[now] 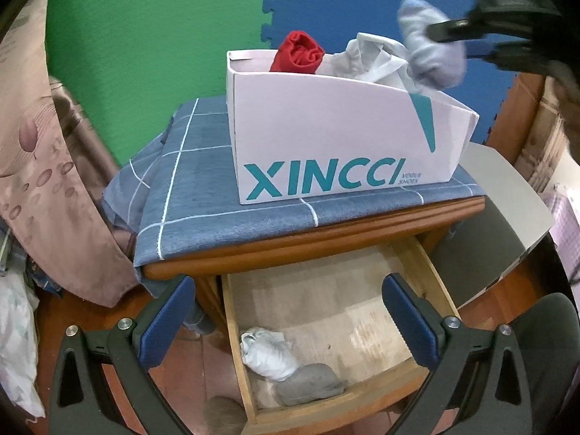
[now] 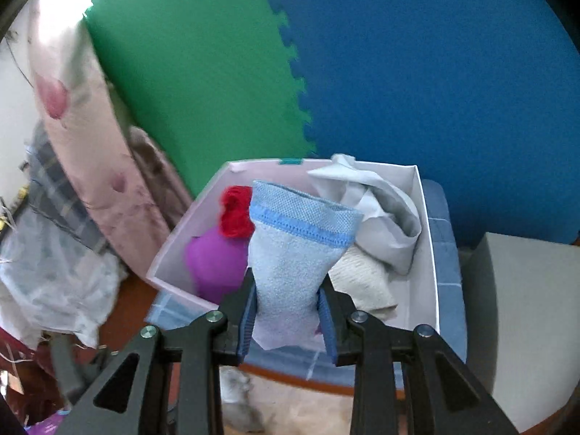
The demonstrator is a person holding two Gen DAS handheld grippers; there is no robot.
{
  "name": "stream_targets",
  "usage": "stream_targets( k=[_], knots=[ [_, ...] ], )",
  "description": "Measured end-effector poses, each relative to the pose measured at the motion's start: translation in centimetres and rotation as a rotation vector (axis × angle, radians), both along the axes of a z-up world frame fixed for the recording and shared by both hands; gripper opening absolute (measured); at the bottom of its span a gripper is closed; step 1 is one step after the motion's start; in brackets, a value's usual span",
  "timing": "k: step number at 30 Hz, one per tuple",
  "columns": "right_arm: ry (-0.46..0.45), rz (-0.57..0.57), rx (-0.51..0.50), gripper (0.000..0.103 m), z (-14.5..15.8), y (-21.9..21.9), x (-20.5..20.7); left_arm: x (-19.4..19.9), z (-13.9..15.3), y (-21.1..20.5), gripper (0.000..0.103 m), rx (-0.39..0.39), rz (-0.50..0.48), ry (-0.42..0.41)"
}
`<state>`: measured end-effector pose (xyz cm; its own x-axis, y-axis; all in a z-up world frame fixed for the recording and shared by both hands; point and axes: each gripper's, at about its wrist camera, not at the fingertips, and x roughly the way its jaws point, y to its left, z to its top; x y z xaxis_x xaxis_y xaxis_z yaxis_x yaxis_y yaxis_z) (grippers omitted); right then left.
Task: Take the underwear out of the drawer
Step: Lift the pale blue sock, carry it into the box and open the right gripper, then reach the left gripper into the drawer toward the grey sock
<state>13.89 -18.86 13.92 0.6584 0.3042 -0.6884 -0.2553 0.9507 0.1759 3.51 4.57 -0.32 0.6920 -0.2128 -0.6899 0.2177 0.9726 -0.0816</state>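
Observation:
My right gripper (image 2: 288, 297) is shut on a rolled light blue underwear (image 2: 293, 250) and holds it over the white shoe box (image 2: 427, 264). The same roll (image 1: 431, 61) hangs blurred at the box's right end in the left wrist view, pinched by the right gripper (image 1: 440, 32). My left gripper (image 1: 286, 308) stands open above the pulled-out wooden drawer (image 1: 232, 330), nothing between its fingers. In the drawer lie a white roll (image 1: 266, 353) and a grey roll (image 1: 311, 384). The box (image 1: 326, 137) holds a red roll (image 1: 299, 52), a purple piece (image 2: 214, 261) and pale cloths.
The box stands on a blue checked cloth (image 1: 203, 181) covering the wooden nightstand (image 1: 326, 243). A grey box lid (image 1: 507, 195) leans at the right. A pink floral curtain (image 1: 40, 166) hangs at the left. Green and blue foam mats (image 2: 398, 72) line the wall behind.

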Motion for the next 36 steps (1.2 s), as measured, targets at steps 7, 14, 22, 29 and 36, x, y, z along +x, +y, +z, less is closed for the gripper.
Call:
stream_targets(
  k=[7,14,22,29,36],
  knots=[
    [0.066,-0.029,-0.098,0.031,-3.6,1.1,4.0,0.0,-0.1,-0.1,0.102,0.002,-0.006,0.005],
    [0.095,-0.035,-0.14,0.032,-5.6,2.7,5.5,0.1,-0.2,-0.3,0.102,0.014,-0.005,0.007],
    [0.086,-0.08,-0.142,0.039,-6.5,3.1,6.0,0.0,-0.3,-0.6,0.102,0.024,-0.009,0.004],
    [-0.052,-0.106,-0.069,0.041,-4.5,1.8,4.2,0.0,-0.3,-0.4,0.102,0.024,-0.004,0.011],
    [-0.204,-0.06,0.114,0.043,-2.8,-0.5,-2.1,0.2,-0.5,-0.5,0.102,0.04,-0.005,0.016]
  ],
)
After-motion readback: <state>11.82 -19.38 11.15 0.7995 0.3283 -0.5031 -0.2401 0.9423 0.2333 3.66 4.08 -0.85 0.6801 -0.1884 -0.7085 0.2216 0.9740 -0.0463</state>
